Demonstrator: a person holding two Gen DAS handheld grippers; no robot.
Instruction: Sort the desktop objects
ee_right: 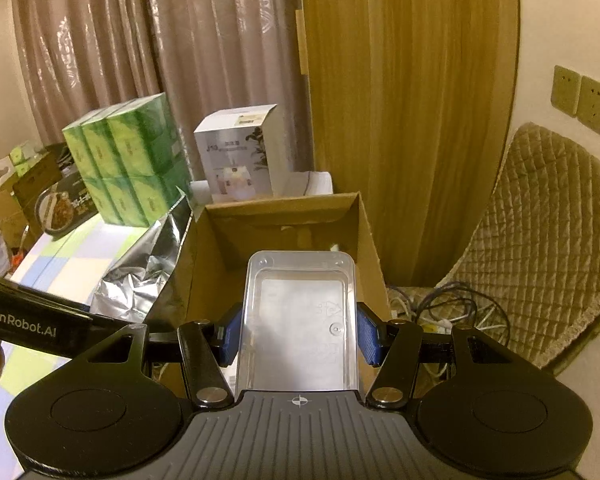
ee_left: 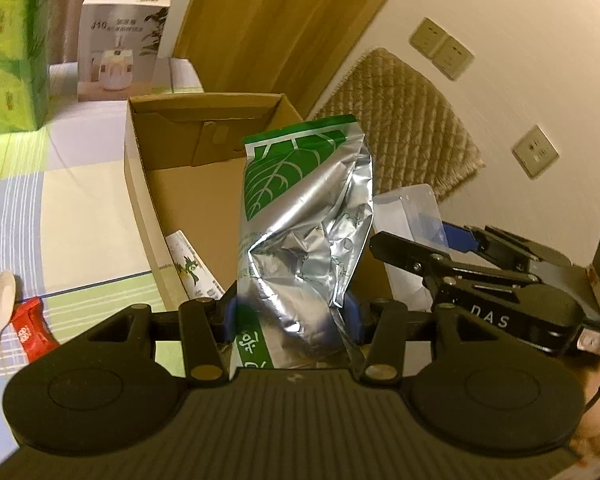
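Observation:
My left gripper (ee_left: 292,314) is shut on a silver foil bag with a green leaf print (ee_left: 300,216) and holds it upright over the open cardboard box (ee_left: 140,184). A printed white packet (ee_left: 192,268) lies inside the box. My right gripper (ee_right: 298,334) is shut on a clear plastic tray (ee_right: 300,320), held over the same box (ee_right: 364,236). The right gripper also shows in the left wrist view (ee_left: 456,240), right of the bag, with the tray (ee_left: 408,216). The foil bag shows at left in the right wrist view (ee_right: 148,268).
A white plastic spoon (ee_left: 0,312) and a red packet (ee_left: 30,330) lie on the checked tablecloth (ee_left: 80,216) left of the box. Green tissue packs (ee_right: 128,164) and a white humidifier box (ee_right: 240,156) stand behind. A quilted chair (ee_right: 540,220) and cables (ee_right: 452,308) are at right.

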